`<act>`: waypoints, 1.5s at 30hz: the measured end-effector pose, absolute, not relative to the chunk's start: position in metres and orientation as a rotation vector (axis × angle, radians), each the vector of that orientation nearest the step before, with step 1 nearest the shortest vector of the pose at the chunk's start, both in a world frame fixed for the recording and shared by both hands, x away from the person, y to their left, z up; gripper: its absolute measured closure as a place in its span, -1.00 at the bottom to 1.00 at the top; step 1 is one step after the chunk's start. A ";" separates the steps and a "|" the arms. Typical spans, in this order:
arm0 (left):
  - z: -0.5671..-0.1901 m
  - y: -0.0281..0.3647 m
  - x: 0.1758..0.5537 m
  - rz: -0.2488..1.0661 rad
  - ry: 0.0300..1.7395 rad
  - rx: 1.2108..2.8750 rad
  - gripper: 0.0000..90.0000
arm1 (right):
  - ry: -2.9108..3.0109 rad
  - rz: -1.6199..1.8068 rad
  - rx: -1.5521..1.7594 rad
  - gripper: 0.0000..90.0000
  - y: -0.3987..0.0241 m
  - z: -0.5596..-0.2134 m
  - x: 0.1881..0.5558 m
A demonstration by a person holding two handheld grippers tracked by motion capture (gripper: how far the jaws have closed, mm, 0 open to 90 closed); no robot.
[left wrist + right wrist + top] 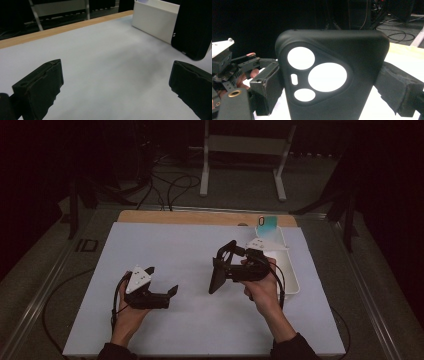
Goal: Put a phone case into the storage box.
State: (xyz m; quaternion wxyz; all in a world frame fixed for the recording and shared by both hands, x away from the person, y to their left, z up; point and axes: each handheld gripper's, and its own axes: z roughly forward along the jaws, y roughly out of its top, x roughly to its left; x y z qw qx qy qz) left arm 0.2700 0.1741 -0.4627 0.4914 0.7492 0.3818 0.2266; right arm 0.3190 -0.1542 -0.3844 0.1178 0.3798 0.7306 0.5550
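High view: right gripper at 3 o'clock on the bench, fingers clamped on a black phone case held on end; left gripper at 7 o'clock, fingers apart, empty. White tray just beyond.

Left gripper view: case at 2 o'clock, tray behind.

Right gripper view: case gripped across its side edges. Likely light, flexible, hollow; grip the rims, since the thin back flexes.

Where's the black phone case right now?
In the high view, the black phone case is clamped in the right gripper, right of centre above the white mat, just left of the white bin.
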 end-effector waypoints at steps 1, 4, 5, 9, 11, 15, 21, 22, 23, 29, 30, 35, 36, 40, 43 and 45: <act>-0.464 0.177 0.269 0.554 0.926 1.815 -1.00 | 2.138 1.623 1.111 -0.70 -0.154 -0.385 0.319; -0.467 0.184 0.265 0.563 0.933 1.809 -1.00 | 2.139 1.618 1.110 -0.70 -0.154 -0.384 0.319; -0.468 0.187 0.263 0.567 0.936 1.803 -1.00 | 2.140 1.618 1.110 -0.70 -0.154 -0.384 0.320; -0.471 0.198 0.256 0.591 0.946 1.788 -1.00 | 2.139 1.614 1.103 -0.70 -0.154 -0.384 0.320; -0.474 0.205 0.252 0.597 0.950 1.778 -1.00 | 2.137 1.615 1.103 -0.70 -0.154 -0.383 0.320; -0.481 0.215 0.246 0.607 0.965 1.776 -1.00 | 2.132 1.612 1.109 -0.70 -0.155 -0.383 0.321; -0.486 0.222 0.239 0.626 0.963 1.792 -1.00 | 2.129 1.610 1.103 -0.70 -0.155 -0.382 0.322; -0.487 0.223 0.238 0.629 0.960 1.793 -1.00 | 2.129 1.609 1.102 -0.70 -0.155 -0.381 0.322; -0.488 0.223 0.237 0.631 0.960 1.798 -1.00 | 2.125 1.608 1.102 -0.70 -0.156 -0.381 0.322; -0.489 0.222 0.235 0.631 0.948 1.808 -1.00 | 2.111 1.605 1.097 -0.70 -0.158 -0.377 0.322; -0.490 0.222 0.235 0.633 0.948 1.808 -1.00 | 2.108 1.603 1.093 -0.70 -0.159 -0.376 0.323; -0.492 0.225 0.236 0.637 0.969 1.797 -1.00 | 2.101 1.583 1.086 -0.70 -0.159 -0.375 0.327; -0.492 0.225 0.236 0.639 0.969 1.794 -1.00 | 2.100 1.579 1.088 -0.70 -0.159 -0.374 0.327; -0.492 0.226 0.236 0.640 0.976 1.786 -1.00 | 2.096 1.565 1.086 -0.70 -0.159 -0.372 0.330; -0.492 0.226 0.236 0.643 0.977 1.788 -1.00 | 2.091 1.555 1.093 -0.70 -0.160 -0.370 0.333; -0.492 0.226 0.236 0.645 0.978 1.787 -1.00 | 2.088 1.551 1.097 -0.70 -0.161 -0.369 0.334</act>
